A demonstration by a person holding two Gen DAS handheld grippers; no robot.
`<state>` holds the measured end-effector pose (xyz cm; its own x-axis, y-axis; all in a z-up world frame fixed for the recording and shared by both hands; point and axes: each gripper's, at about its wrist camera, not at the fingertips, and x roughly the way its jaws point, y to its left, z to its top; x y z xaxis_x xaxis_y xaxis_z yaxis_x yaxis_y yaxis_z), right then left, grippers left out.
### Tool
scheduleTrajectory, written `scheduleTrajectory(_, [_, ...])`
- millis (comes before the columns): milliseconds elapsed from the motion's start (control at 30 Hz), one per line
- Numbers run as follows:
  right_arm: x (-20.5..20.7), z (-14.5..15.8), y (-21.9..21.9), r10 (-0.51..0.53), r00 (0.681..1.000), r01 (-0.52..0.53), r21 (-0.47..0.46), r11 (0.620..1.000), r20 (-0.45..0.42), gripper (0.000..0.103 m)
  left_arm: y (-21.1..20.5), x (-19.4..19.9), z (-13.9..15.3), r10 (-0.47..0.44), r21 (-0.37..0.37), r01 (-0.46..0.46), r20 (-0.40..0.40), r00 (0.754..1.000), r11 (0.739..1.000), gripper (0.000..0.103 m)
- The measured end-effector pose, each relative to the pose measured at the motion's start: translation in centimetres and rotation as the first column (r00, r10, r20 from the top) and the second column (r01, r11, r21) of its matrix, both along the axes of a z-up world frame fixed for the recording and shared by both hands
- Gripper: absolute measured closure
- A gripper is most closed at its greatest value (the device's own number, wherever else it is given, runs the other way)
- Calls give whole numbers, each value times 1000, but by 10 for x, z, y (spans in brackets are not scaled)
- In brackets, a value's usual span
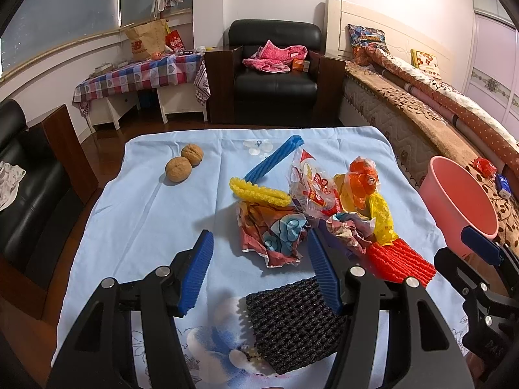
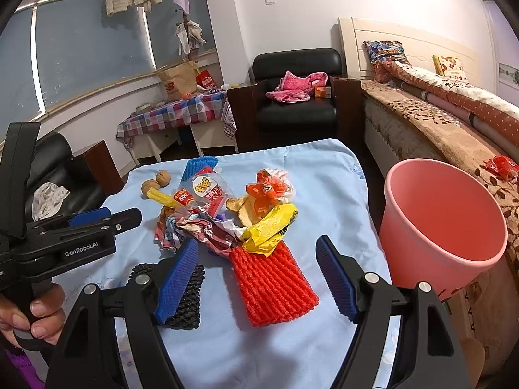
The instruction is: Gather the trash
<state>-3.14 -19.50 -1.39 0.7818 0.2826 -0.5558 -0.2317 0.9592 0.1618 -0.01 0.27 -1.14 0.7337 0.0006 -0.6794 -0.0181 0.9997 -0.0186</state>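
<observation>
i have both grippers over the table (image 1: 136, 214), which is covered in a light blue cloth. my left gripper (image 1: 259, 259) is spread wide with nothing between its blue pads; the black net (image 1: 292, 321) lies on the cloth below it and the crumpled wrapper (image 1: 275, 236) just ahead. my right gripper (image 2: 259, 272) is also wide open and empty, and the red net (image 2: 272, 285) lies flat between its fingers on the cloth, not touched as far as i can tell. the trash sits in a loose pile mid-table: yellow bag (image 2: 269, 227), orange wrapper (image 2: 266, 191), clear packet (image 1: 311, 191), yellow net (image 1: 259, 191) and blue net (image 1: 272, 159), several overlapping. two walnuts (image 1: 183, 163) lie apart at the far left of the cloth, touching each other. the pink bin (image 2: 444, 223) stands off the table's right edge, beside the bed (image 2: 438, 120), its mouth tilted towards me. a hand (image 2: 29, 314) grips the left tool's handle
</observation>
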Motion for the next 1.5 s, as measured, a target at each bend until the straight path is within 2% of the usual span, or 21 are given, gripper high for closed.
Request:
scheduleTrajectory(433, [2,-1,-3,-5,1000,5,6,1000,-4,29,-6,3,-12,0,-2,0,-7,1000,1000,42])
scheduleTrajectory(1500, [1,-5,-1,-13,1000,13,21,1000,-17,30,-3,7,-9,-12,-33,11,-54,998,999,42])
